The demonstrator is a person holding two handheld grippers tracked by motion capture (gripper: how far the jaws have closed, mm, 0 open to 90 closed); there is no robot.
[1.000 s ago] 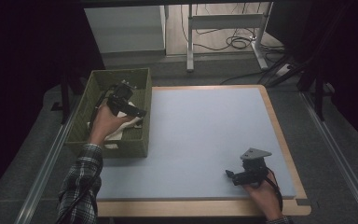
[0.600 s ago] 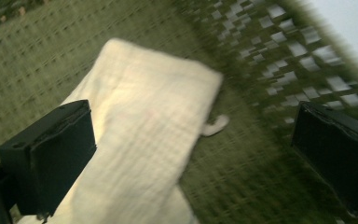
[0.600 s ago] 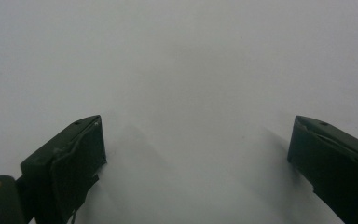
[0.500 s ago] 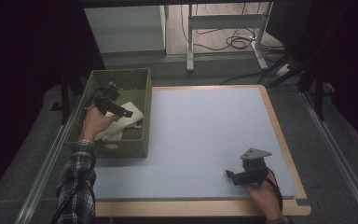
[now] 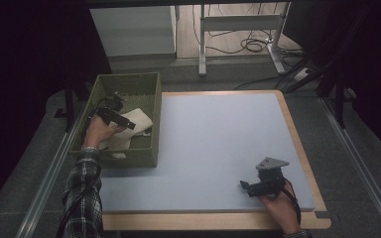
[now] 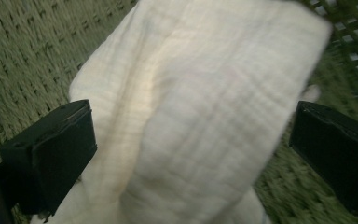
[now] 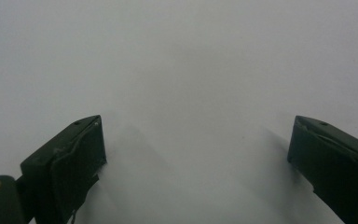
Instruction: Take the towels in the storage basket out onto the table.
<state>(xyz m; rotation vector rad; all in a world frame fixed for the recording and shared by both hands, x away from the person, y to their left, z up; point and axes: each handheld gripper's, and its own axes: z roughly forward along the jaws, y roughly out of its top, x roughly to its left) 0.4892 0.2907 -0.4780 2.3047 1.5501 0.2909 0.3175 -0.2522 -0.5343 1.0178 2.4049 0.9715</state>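
In the high view, the left gripper (image 5: 124, 122) reaches down into the green woven basket (image 5: 151, 99) at the far left of the table, poised over the cream cloth (image 5: 138, 119) that lies crumpled on the basket's floor; this looks like the approach to picking the cloth out. The right gripper (image 5: 246, 185) rests at the near right on the pale blue mat (image 5: 218, 139), well apart from the basket, seemingly parked until it is needed. The mat sits inside a light wooden table edge (image 5: 297, 144).

In the left gripper view, the two black jaws stand wide apart, released, with the cloth (image 6: 200, 116) between and just beyond them. The fabric is soft, with a fine crinkled weave like muslin, and is bunched into a rounded fold. Around it, the basket (image 6: 23, 51) shows a coarse plaited texture.

In the right gripper view, the jaws are likewise spread and hold nothing, above the smooth, matt mat (image 7: 182, 60).
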